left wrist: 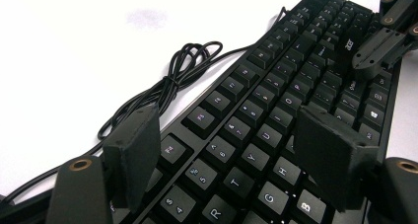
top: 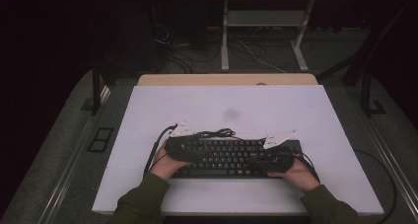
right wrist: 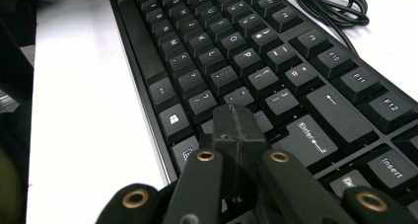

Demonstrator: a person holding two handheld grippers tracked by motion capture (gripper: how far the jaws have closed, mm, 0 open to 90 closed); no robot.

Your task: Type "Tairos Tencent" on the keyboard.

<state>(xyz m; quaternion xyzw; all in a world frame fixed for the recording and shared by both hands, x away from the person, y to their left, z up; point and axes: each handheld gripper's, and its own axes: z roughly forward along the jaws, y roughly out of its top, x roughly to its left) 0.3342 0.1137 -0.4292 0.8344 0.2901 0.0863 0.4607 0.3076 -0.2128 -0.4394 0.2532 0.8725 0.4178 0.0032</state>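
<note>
The person's sleeves came in at the near edge of the white table [top: 222,105], each hand wrapped round a hand-held gripper over a black keyboard [top: 231,157] that lay flat on the near half of the table, set crosswise; the left hand-held gripper [left wrist: 236,150] hung over the keyboard's left end with its jaws spread apart, nothing between the pads but the keys below, around the letters Y, H and G; the right hand-held gripper [right wrist: 239,135] sat at the keyboard's right end, its two jaws pressed together with nothing caught between them, their tip right over the keys just beside Enter, though whether it touched a key I couldn't tell; just beyond the keyboard's far edge its black cable [top: 217,133] lay looped in a loose bundle on the table; farther off, past the far edge of the table, cables trailed on the dark floor around the pale legs of another table [top: 225,41]
</note>
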